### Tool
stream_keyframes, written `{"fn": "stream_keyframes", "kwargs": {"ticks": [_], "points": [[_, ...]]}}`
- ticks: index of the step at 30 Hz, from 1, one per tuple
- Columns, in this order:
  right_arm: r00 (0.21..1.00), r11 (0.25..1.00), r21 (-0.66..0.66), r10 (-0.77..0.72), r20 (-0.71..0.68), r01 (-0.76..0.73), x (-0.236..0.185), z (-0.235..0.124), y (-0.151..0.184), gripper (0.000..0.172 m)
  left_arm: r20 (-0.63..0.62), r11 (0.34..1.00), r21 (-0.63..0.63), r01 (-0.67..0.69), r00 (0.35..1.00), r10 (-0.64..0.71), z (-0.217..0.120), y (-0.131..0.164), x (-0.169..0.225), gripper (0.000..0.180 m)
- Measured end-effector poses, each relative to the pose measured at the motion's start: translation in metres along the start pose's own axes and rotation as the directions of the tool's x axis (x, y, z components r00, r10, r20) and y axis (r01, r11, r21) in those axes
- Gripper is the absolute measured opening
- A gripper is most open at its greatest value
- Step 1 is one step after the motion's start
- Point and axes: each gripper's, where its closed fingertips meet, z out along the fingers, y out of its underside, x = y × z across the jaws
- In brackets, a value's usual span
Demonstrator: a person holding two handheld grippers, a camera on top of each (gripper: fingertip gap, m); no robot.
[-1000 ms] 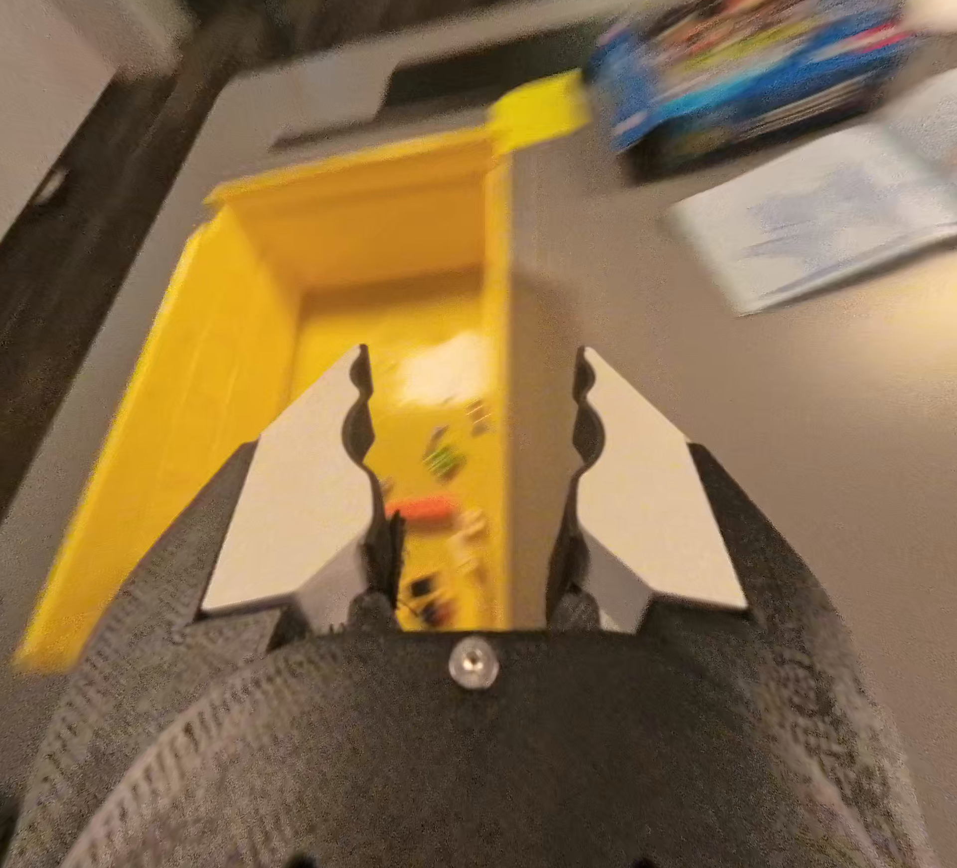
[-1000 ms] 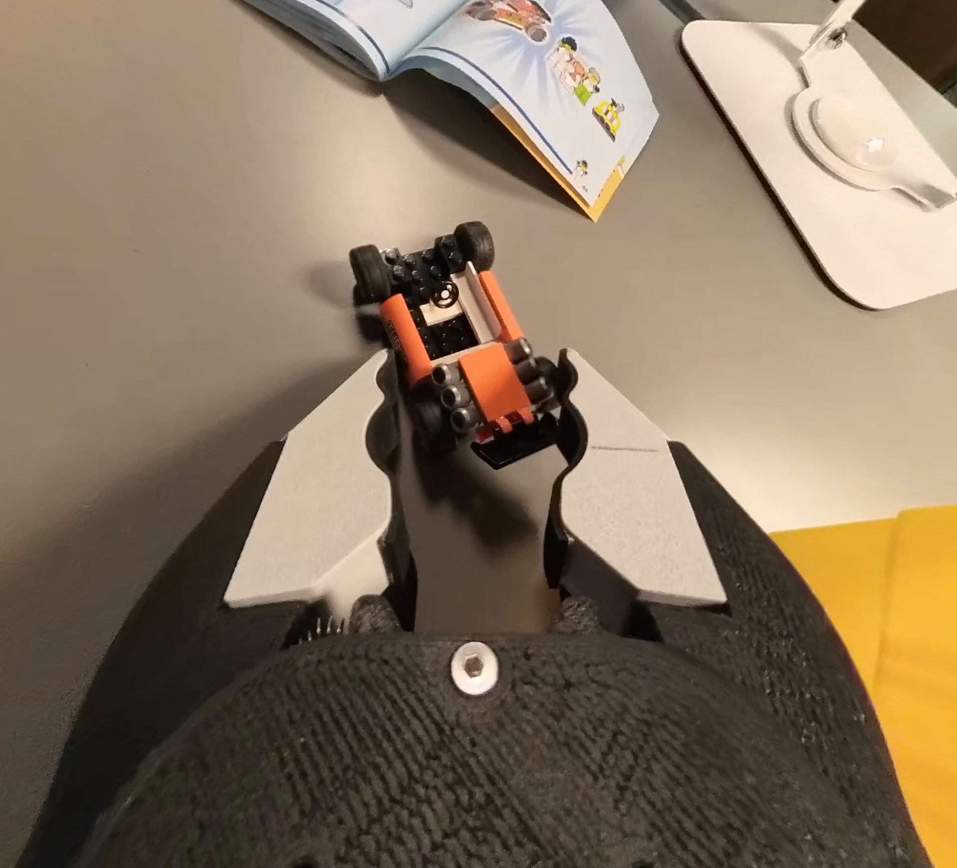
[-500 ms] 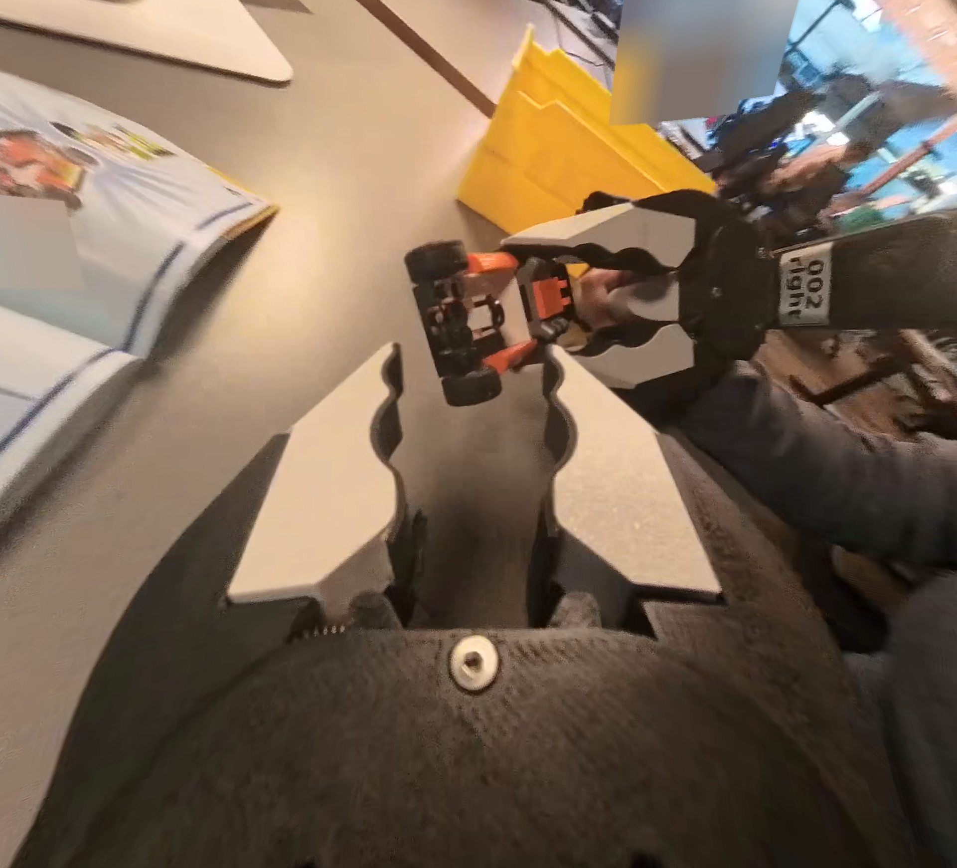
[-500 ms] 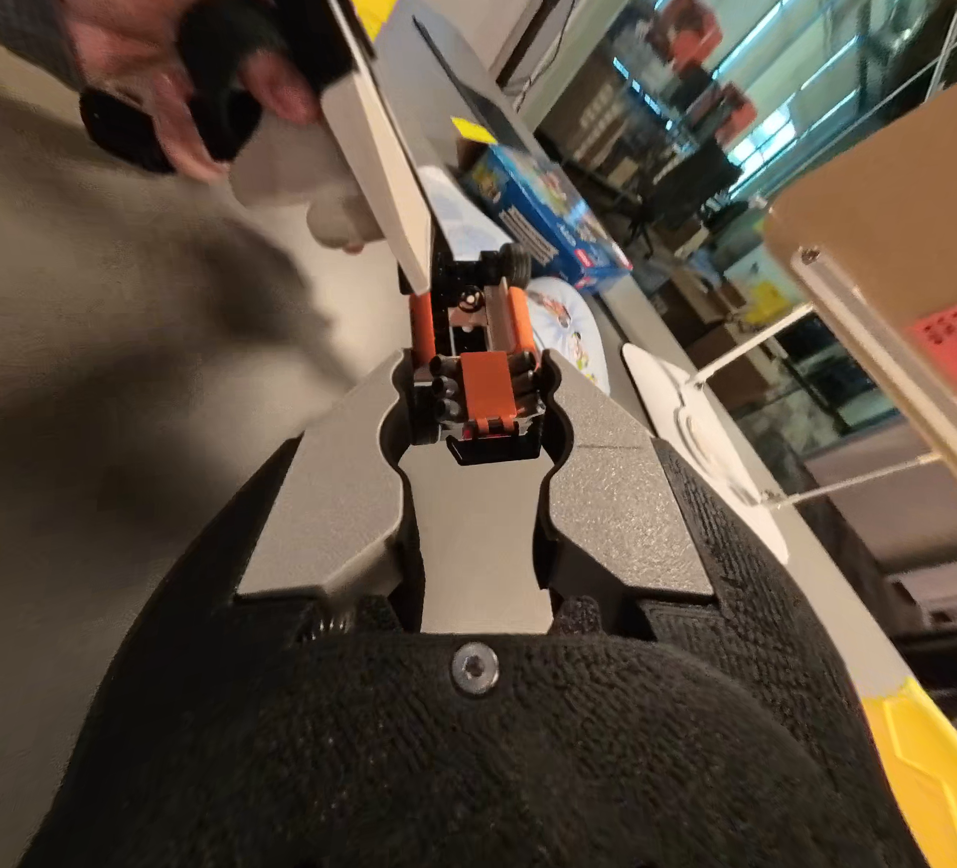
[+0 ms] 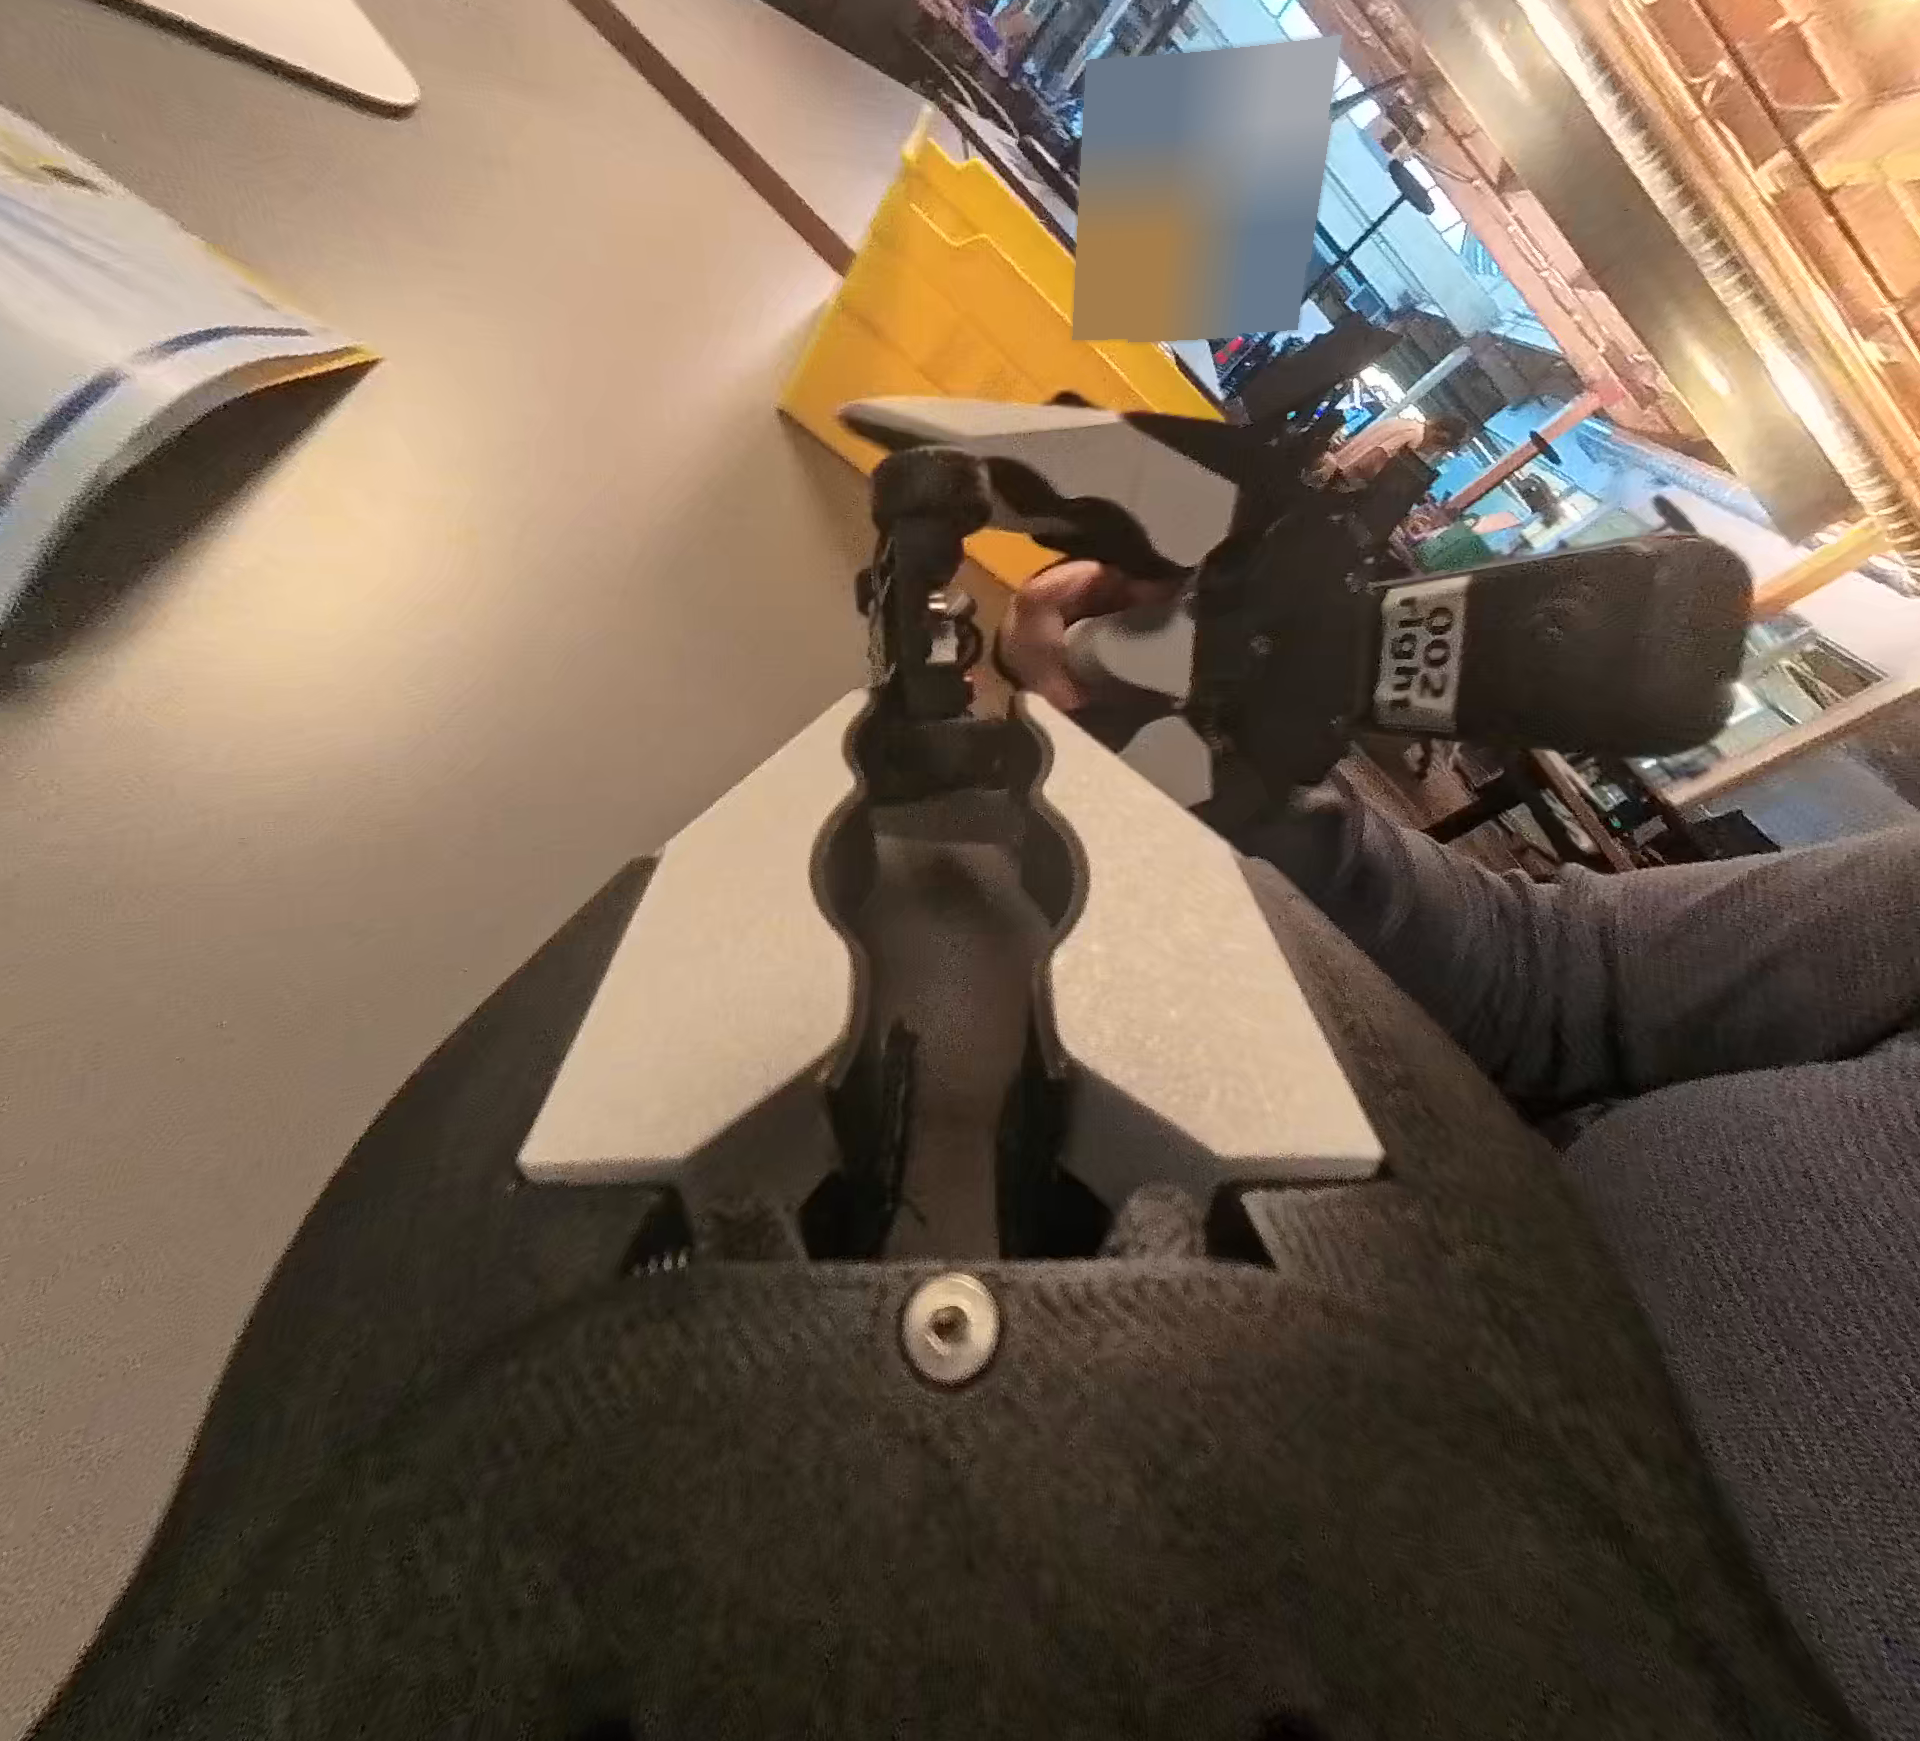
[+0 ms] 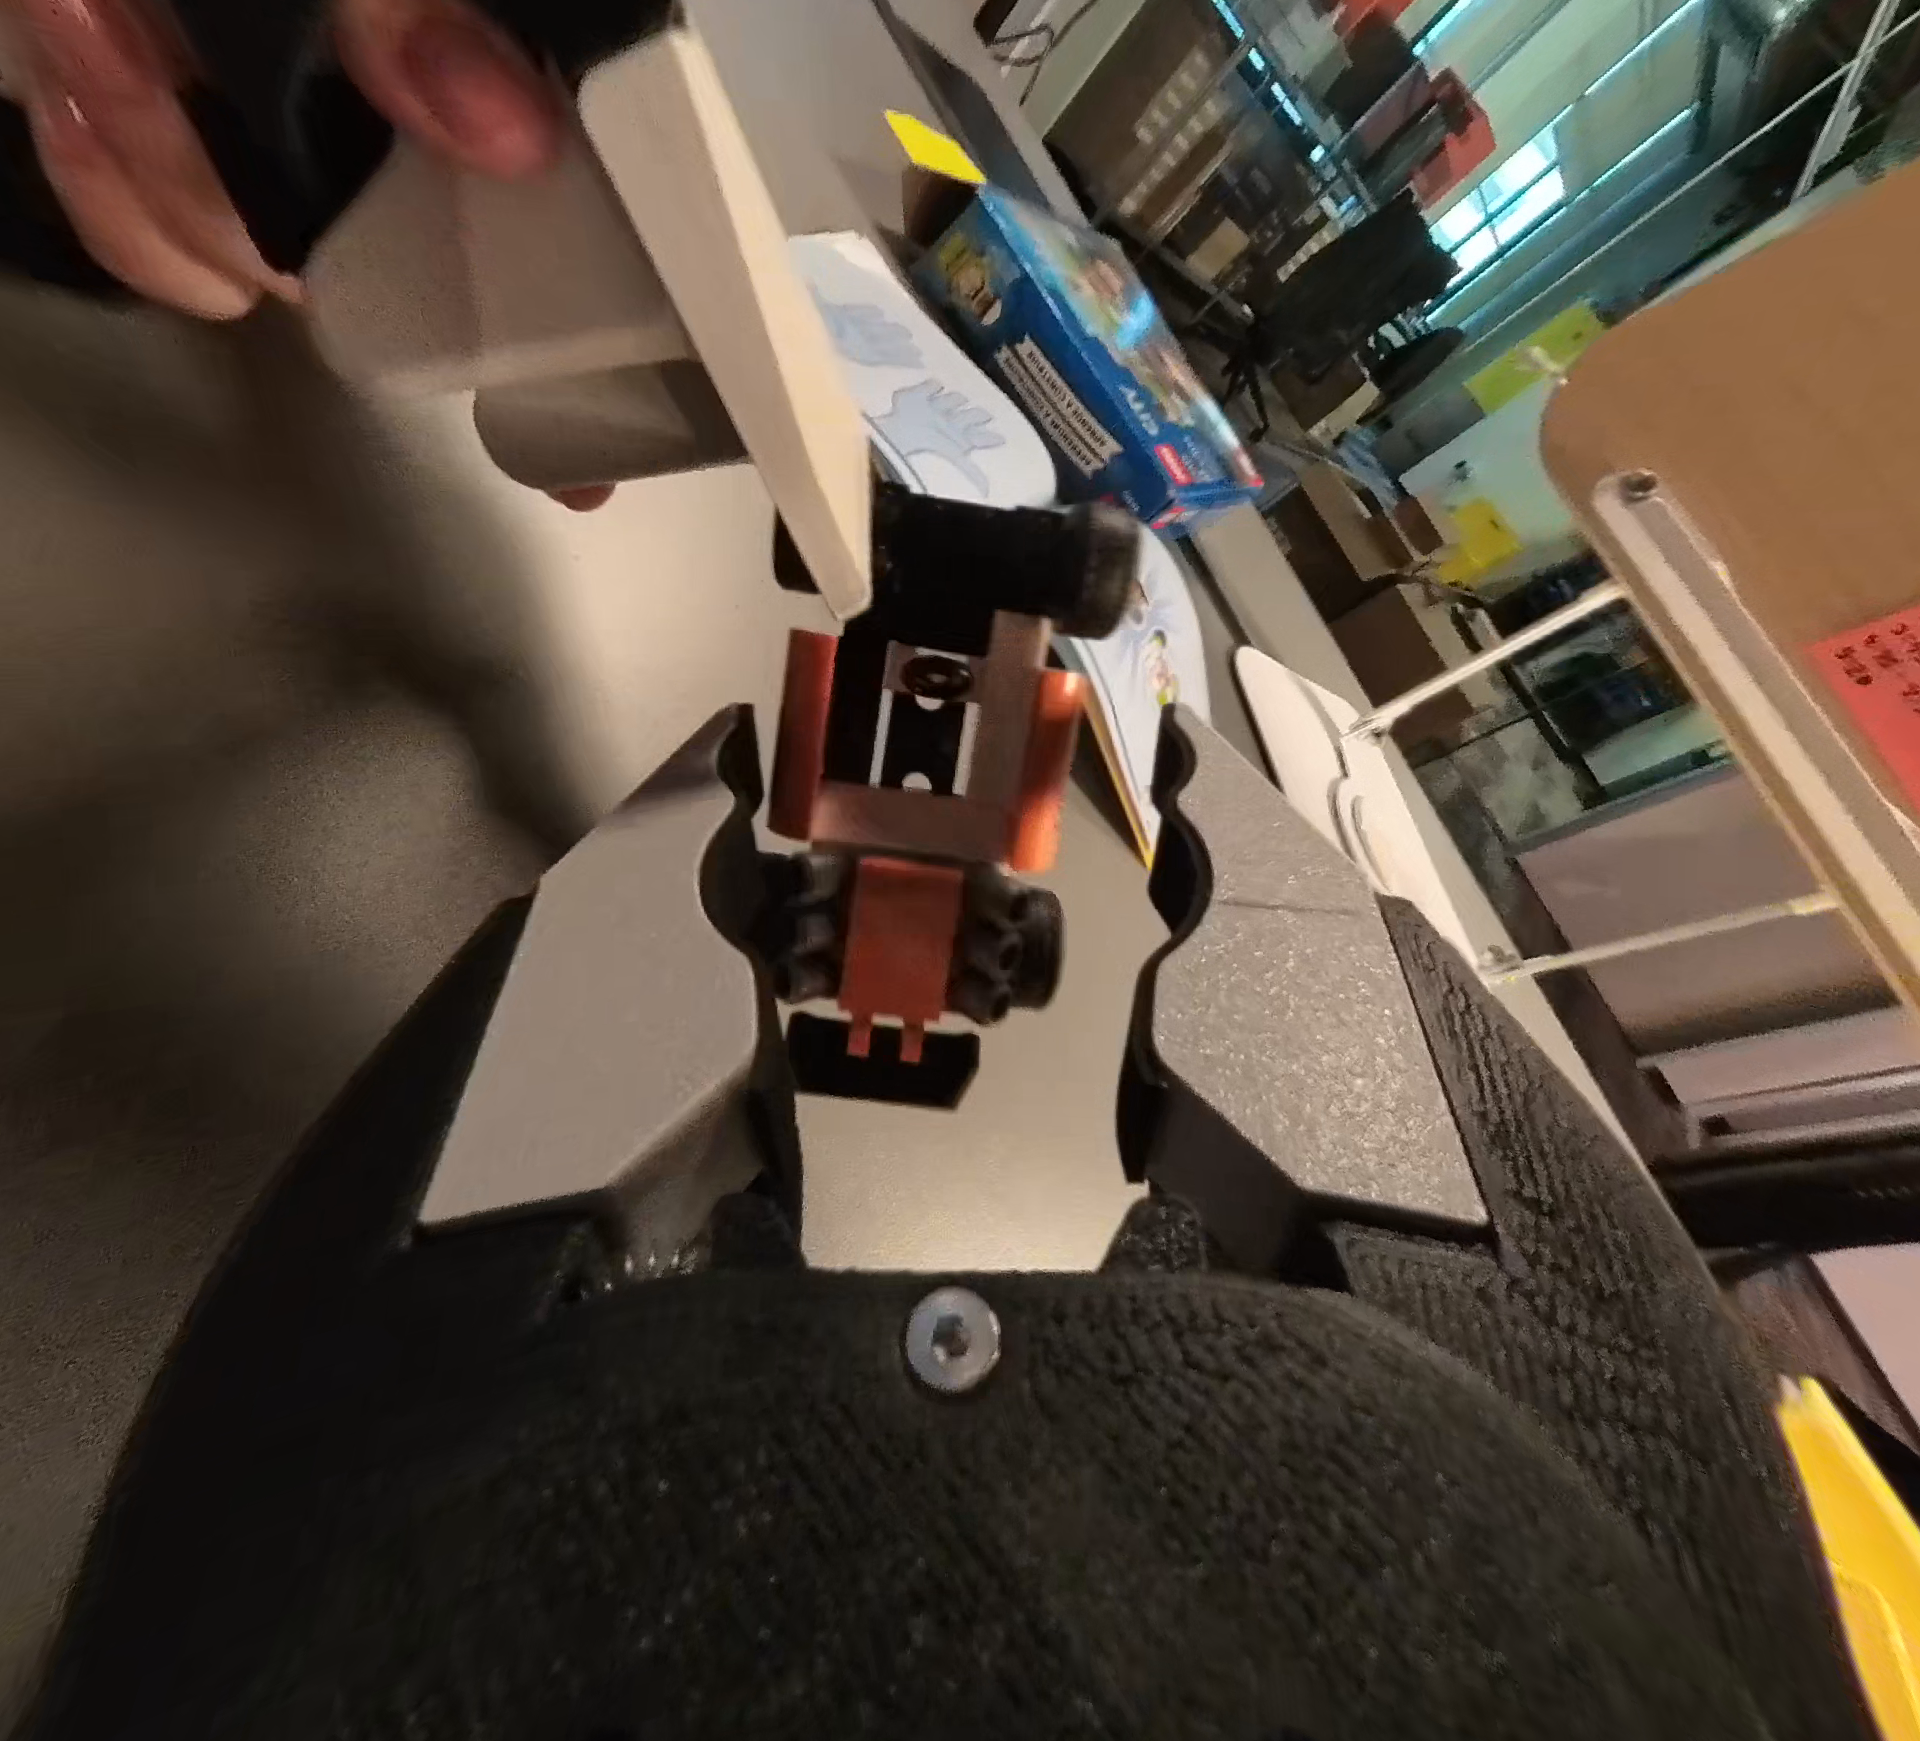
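Fingers of my left gripper (image 5: pixel 943 735) clamp the orange-and-black brick-built toy car (image 6: pixel 914 818) by its wheel end, while right fingers (image 6: pixel 1288 964) stand released beside its light, snap-apart body, best gripped across the chassis.

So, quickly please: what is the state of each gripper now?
Left gripper: closed on the toy car's front wheel end.
Right gripper: open, pads clear of the car.

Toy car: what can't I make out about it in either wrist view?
Left wrist view: toy car seen edge-on, dark and blurred; the left tool's fingers partly cover its near wheel.
Right wrist view: the left tool's finger hides its far left corner; far wheel blurred.
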Motion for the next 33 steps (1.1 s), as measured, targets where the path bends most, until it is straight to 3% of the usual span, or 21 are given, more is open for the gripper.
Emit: {"fn": "stream_keyframes", "kwargs": {"ticks": [3,6,10,14,22,29,33], "points": [[1.0,0.998,-0.052,0.019,0.014,-0.019,-0.006,0.005,0.005,0.057,0.027,0.999,-0.023,-0.042,0.999,0.043,0.004,0.004,0.001,0.021],[0.999,0.997,-0.065,0.043,0.01,-0.042,-0.004,0.005,0.007,0.056,0.09,0.994,-0.025,-0.105,0.99,0.107,0.005,0.004,-0.002,0.021],[0.998,0.997,-0.045,0.053,-0.03,-0.054,0.003,0.002,0.005,0.056,0.122,0.979,-0.049,-0.198,0.971,0.203,0.005,0.005,0.001,0.04],[0.998,0.999,-0.039,0.027,-0.059,-0.029,0.005,0.002,0.003,0.056,0.149,0.971,-0.009,-0.239,0.96,0.238,0.003,-0.001,0.001,0.021],[0.989,0.999,-0.043,0.021,-0.146,-0.028,0.012,0.004,-0.001,0.056,0.237,0.938,-0.08,-0.338,0.908,0.347,-0.004,-0.005,-0.005,0.021],[0.974,0.999,-0.028,0.03,-0.222,-0.038,0.017,0.003,-0.014,0.056,0.221,0.935,-0.07,-0.348,0.908,0.355,-0.014,-0.013,-0.001,0.021],[0.961,1.0,-0.023,0.005,-0.277,-0.011,0.024,-0.001,-0.017,0.056,0.138,0.968,0.025,-0.248,0.96,0.243,-0.012,-0.018,0.007,0.02]]}}
